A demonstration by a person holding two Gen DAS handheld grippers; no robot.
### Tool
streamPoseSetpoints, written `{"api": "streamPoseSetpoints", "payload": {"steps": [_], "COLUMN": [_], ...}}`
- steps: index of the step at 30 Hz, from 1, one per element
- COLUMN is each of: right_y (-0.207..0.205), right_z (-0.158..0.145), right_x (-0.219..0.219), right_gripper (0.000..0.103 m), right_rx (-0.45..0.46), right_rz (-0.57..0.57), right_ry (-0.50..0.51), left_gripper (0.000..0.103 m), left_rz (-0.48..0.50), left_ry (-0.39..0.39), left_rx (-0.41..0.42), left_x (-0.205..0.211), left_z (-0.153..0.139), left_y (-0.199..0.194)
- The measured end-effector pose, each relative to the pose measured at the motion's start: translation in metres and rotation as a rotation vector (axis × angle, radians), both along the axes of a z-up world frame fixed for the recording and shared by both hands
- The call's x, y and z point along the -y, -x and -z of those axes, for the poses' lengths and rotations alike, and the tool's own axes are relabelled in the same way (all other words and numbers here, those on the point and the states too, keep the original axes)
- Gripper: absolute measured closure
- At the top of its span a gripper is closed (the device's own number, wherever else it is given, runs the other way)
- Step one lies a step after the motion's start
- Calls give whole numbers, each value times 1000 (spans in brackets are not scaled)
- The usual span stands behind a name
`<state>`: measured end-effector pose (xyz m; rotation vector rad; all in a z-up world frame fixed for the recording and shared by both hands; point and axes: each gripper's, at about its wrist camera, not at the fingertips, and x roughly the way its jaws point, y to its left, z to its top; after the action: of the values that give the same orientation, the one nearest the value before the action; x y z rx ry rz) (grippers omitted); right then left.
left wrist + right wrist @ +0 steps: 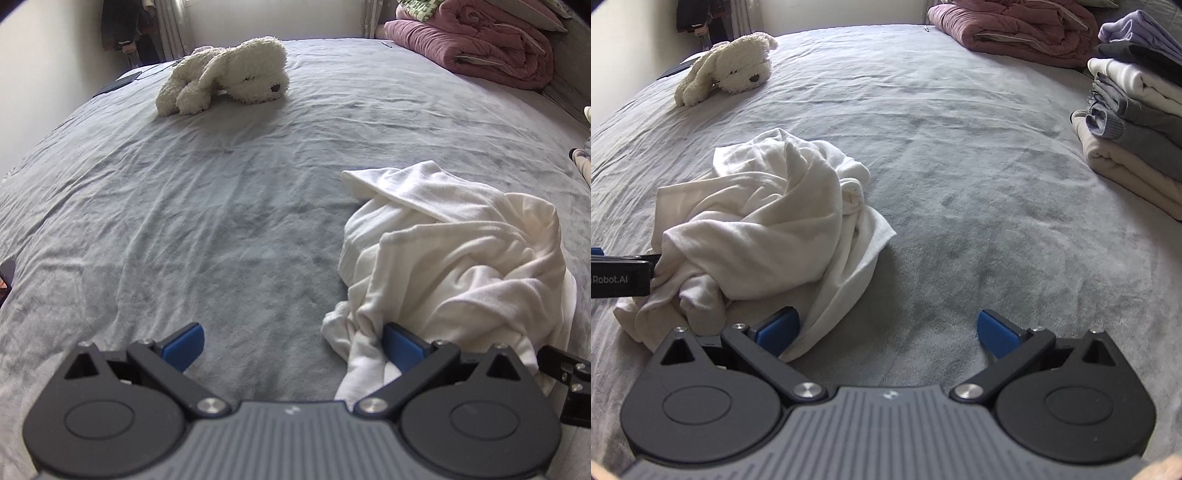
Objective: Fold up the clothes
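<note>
Nearest the lens in each view is the hand-held gripper itself, its grey ribbed body and black linkage arms filling the lower edge. The left hand-held gripper (291,345) has its blue-padded fingers spread wide and released, with nothing clamped between them. Its right-side blue pad (402,345) touches the near edge of the white garment (450,258), where a twisted fold of cloth drapes over and just inside that finger; the left-side pad is over bare bedding.

The right hand-held gripper (888,332) is likewise released, jaws wide apart. Its left-side blue pad (777,330) sits against the near hem of the white garment (764,218), while the other pad is over bare bedding. At the left edge of the right wrist view, the black side of the left hand-held gripper presses against the garment's bunched end.

The garment lies on the grey bed (960,184), between the two hand-held grippers. It is crumpled into a loose heap with deep folds, a flat hemmed flap sticking out on its far side and a knotted, twisted part near the grippers.

Farther off, a cream plush dog (225,75) lies on the bed, a pink quilt (476,48) sits folded at the far edge, and a stack of folded clothes (1134,122) stands to the right.
</note>
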<state>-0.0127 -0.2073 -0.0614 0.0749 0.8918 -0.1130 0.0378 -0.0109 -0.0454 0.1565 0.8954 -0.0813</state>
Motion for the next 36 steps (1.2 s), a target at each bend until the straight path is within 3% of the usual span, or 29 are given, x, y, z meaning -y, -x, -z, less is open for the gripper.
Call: {"api": "streamPoseSetpoints", "payload": {"steps": [10,15,18,20,23,29,31,34,36], "right_y": [0,-2,-3,-4,-5,-4,-3,-1,0], "right_z": [-11,-16,-17,-19,-24,-32,-33,-34,-37], "right_x": [-9,-12,-13,-13,-13,-10,-8,-4,0], "right_gripper": [0,6,15,26,30,30,30,30,30], "right_rx": [70,88,91,101,122,162,165,162,164], "right_rz": [-80,-79,-67,-63,-60,-53,-48,-45,-44], "right_ry": [-30,-71,-107,-124,-150,-161,-164,-180,-192], "left_gripper": [1,1,3,5,10,49,74,95,98], "left_rz": [-8,-14,-12,-14,-19,8,20,51,81], "left_ry": [39,99,158,187,223,311,343,401,419], "left_rx": [-16,-19,5,33,71,38,22,9,14], "left_x": [-5,-10,-12,-13,-14,-13,-12,-12,-11], "left_z": [-4,-9,-13,-17,-21,-14,-11,-12,-15], "left_y": [-3,-4,-3,-1,-1,-4,-4,1,6]}}
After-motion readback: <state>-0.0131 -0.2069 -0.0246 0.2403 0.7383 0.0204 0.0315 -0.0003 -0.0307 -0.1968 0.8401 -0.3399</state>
